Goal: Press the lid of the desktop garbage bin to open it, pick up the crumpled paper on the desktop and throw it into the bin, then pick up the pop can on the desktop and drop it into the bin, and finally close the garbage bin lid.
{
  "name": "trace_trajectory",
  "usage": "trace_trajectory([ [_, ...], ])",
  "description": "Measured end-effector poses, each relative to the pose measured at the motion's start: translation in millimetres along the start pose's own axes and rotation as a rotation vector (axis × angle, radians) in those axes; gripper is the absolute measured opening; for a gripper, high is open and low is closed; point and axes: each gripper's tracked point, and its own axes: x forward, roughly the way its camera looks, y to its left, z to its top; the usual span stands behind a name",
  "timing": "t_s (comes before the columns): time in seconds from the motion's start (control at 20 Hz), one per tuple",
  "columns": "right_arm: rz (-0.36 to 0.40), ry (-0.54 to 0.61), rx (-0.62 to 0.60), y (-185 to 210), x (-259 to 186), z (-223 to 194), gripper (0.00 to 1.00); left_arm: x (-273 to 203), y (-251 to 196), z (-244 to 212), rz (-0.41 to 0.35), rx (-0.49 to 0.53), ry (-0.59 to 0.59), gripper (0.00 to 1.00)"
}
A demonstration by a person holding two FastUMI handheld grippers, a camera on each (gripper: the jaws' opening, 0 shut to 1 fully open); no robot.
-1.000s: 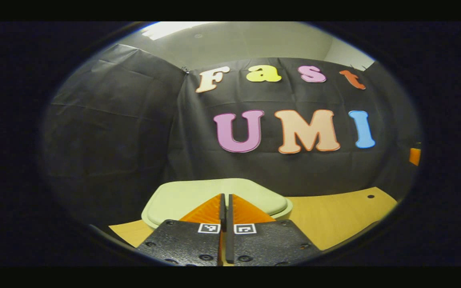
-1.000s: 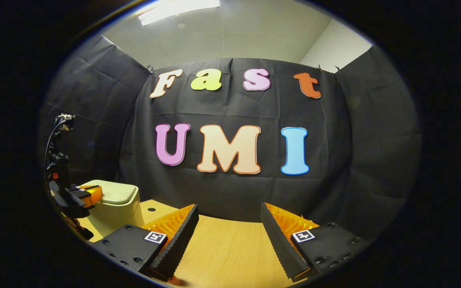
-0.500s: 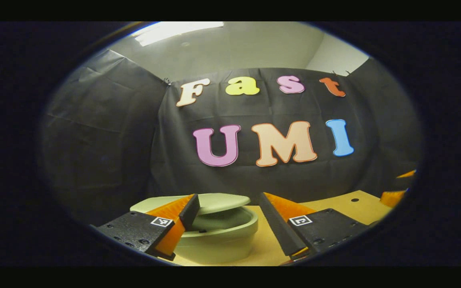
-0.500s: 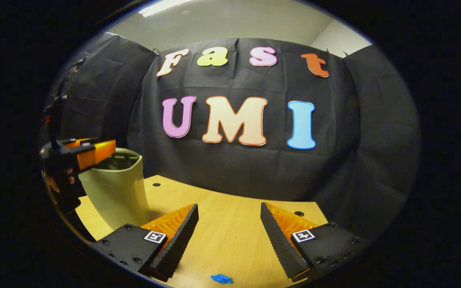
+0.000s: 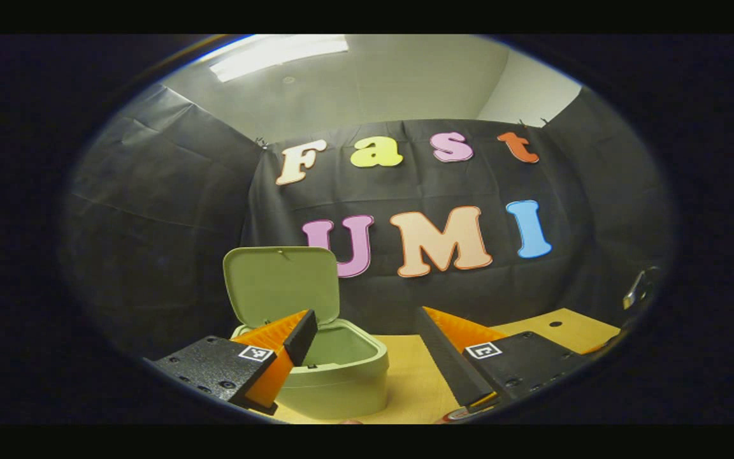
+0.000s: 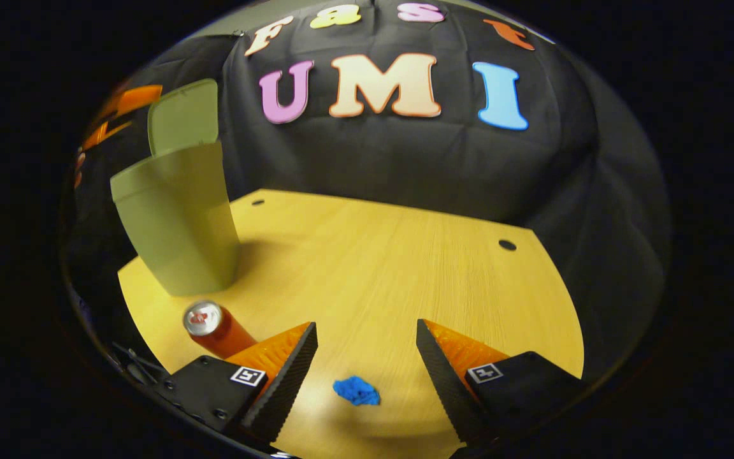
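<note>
In the left gripper view, the left gripper is hanging above the table with its fingers spread wide and nothing between them. The green bin is standing just ahead, partly behind the left-hand finger, and its lid is standing upright at the back — the bin is open, and the part of its inside that is showing looks bare.

In the right gripper view, the right gripper is tilting down toward the table, fingers likewise spread and gripping nothing. The crumpled paper, a small blue wad, is lying on the wood between the two fingers, nearer the camera than their tips; whether either finger is touching it cannot be told, though a gap is showing on both sides. The can, red with a silver top, is standing on the table just beside the left-hand finger of this view, partly hidden behind it. The bin is standing beyond the can at the far left of the table, near it but apart — its lid is raised against the black cloth.
</note>
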Motion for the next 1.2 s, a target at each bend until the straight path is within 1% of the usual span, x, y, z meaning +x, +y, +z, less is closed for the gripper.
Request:
trace_trajectory([
  [0.1,0.015,0.070,-0.045,3.5,9.3,-26.8,0.99,-1.7,1.6,-1.0,0.011,0.006,0.006,0.96],
  [0.15,0.025,0.107,-0.064,2.3,12.3,-37.5,0.99,-1.2,3.7,-2.1,0.017,0.010,0.012,0.93],
  [0.2,0.048,0.143,-0.074,5.9,17.9,-49.0,0.99,-1.4,4.6,-2.9,0.023,0.010,0.016,0.93],
  [0.25,0.057,0.165,-0.072,7.1,20.9,-55.8,0.99,-1.3,5.3,-4.1,0.025,0.010,0.021,0.96],
  [0.3,0.064,0.191,-0.065,10.6,23.9,-63.6,0.91,-1.9,6.5,-4.9,0.029,0.012,0.026,0.93],
  [0.35,0.066,0.212,-0.054,12.3,26.7,-68.7,0.89,-2.0,7.5,-5.5,0.030,0.015,0.029,0.93],
  [0.4,0.078,0.232,-0.036,16.2,27.5,-75.9,0.82,-4.2,8.8,-7.0,0.032,0.021,0.030,0.93],
  [0.45,0.085,0.254,-0.018,16.3,28.7,-80.3,0.75,-3.4,9.6,-6.7,0.032,0.025,0.029,0.96],
  [0.5,0.089,0.274,0.003,12.9,30.3,-85.6,0.60,-3.6,9.6,-8.3,0.029,0.030,0.032,0.96],
  [0.55,0.100,0.278,0.027,12.6,30.4,-84.8,0.50,-3.5,10.8,-9.1,0.029,0.033,0.033,0.93],
  [0.6,0.113,0.266,0.051,14.3,32.4,-81.7,0.42,-2.7,12.8,-9.8,0.029,0.033,0.035,0.96],
  [0.65,0.091,0.234,0.080,11.5,32.7,-72.7,0.36,-2.2,14.8,-9.3,0.031,0.031,0.037,0.93],
  [0.7,0.081,0.219,0.094,9.1,33.6,-66.0,0.19,-2.8,17.7,-10.7,0.034,0.028,0.037,0.96],
  [0.75,0.086,0.202,0.110,10.7,33.1,-56.3,0.17,-3.1,21.5,-10.1,0.038,0.027,0.036,0.93],
  [0.8,0.087,0.180,0.115,12.3,31.5,-45.6,0.17,-4.2,24.8,-10.1,0.043,0.027,0.035,0.93],
  [0.85,0.088,0.143,0.105,14.3,29.7,-30.4,0.17,-4.8,28.1,-8.8,0.045,0.027,0.032,0.96],
  [0.95,0.105,0.052,0.082,22.6,22.7,11.0,0.17,-6.1,36.3,-8.6,0.053,0.030,0.029,0.96],
  [1.2,0.150,-0.194,0.042,61.4,7.6,113.9,0.17,-14.9,57.4,-11.4,0.061,0.029,0.031,0.96],
])
